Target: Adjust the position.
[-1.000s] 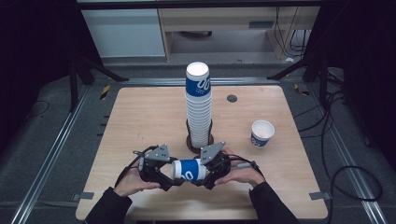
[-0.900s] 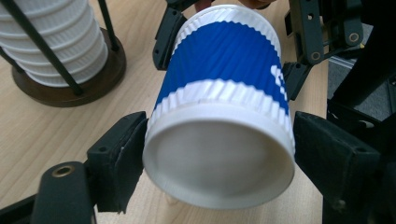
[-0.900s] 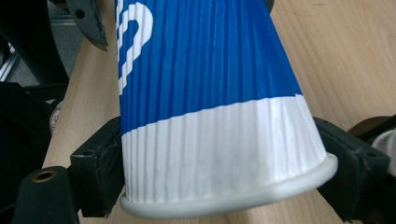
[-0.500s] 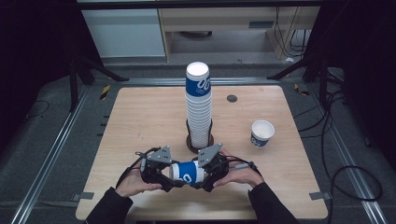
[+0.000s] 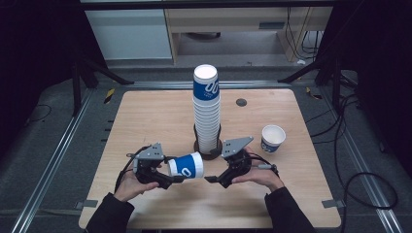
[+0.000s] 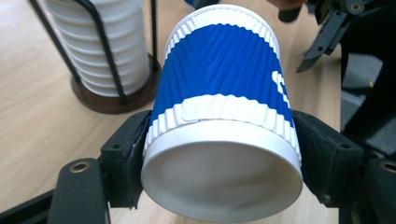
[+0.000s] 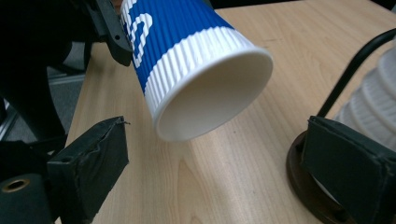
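Cup: a blue-and-white ribbed paper cup point(image 5: 186, 166) lies on its side in the air above the near middle of the wooden table point(image 5: 145, 121), base toward the left gripper, open mouth toward the right gripper.
Cup, close up: in the left gripper view the cup point(image 6: 224, 93) shows its flat base nearest the camera; in the right gripper view the cup point(image 7: 187, 60) shows its open white mouth tilted down toward the tabletop.
Left gripper: the left gripper point(image 5: 167, 177) is clamped on the cup near its base, one black pad pressed to each side of the ribbed wall.
Left hand: the left hand point(image 5: 128, 184) comes in from the bottom edge, dark sleeve behind it, holding its gripper about level and pointing to the right.
Right gripper: the right gripper point(image 5: 214, 178) has just been spreading its jaws; they stand wide apart and clear of the cup, just off its mouth, with nothing between them.
Right hand: the right hand point(image 5: 260, 177) holds its gripper pointing left and slightly down.
Stack: a tall stack of cups point(image 5: 206, 111) stands in a black wire holder point(image 5: 209, 148) on a dark round base, just behind the two grippers.
Lone cup: a single upright cup point(image 5: 272, 139) stands to the right of the stack, well apart from the held one.
Table hole: a small dark round spot point(image 5: 241, 102) sits toward the far right of the tabletop.
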### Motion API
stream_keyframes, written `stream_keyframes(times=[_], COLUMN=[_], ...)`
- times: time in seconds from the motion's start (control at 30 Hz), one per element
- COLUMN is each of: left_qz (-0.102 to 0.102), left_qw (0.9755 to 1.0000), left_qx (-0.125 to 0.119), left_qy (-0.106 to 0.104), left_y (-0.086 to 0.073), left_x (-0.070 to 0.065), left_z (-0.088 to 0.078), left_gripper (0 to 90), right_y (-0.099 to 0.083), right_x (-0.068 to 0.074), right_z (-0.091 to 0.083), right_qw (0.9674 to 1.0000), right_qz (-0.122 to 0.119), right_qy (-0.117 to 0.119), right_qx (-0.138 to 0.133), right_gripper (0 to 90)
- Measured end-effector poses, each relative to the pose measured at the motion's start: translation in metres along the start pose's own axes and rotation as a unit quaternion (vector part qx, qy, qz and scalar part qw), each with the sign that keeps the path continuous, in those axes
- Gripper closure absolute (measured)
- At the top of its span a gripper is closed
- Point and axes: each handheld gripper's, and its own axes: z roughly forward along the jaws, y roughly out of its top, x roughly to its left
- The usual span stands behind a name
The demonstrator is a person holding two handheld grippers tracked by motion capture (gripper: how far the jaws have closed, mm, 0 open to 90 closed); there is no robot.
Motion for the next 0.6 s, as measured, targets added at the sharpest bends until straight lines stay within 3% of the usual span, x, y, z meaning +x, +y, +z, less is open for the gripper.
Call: stream_keyframes(times=[0.17, 0.3, 0.6], left_qz=[-0.003, 0.000, 0.021], left_qw=[0.9991, 0.9985, 0.9974], left_qx=[-0.041, -0.053, -0.046], left_qy=[-0.004, -0.016, -0.052], left_y=[0.001, 0.003, 0.008], left_x=[-0.001, -0.004, -0.018], left_z=[-0.006, -0.006, 0.004], left_gripper=[25.9, 25.9, 26.0], right_y=[-0.001, -0.001, 0.000], right_x=[-0.002, -0.002, 0.004], right_z=[-0.003, -0.003, 0.003], right_qw=[0.9998, 0.9991, 0.9966], right_qz=[0.014, 0.021, 0.019], right_qy=[0.009, 0.022, 0.068], right_qx=[-0.015, -0.029, -0.043], right_gripper=[6.4, 6.5, 6.6])
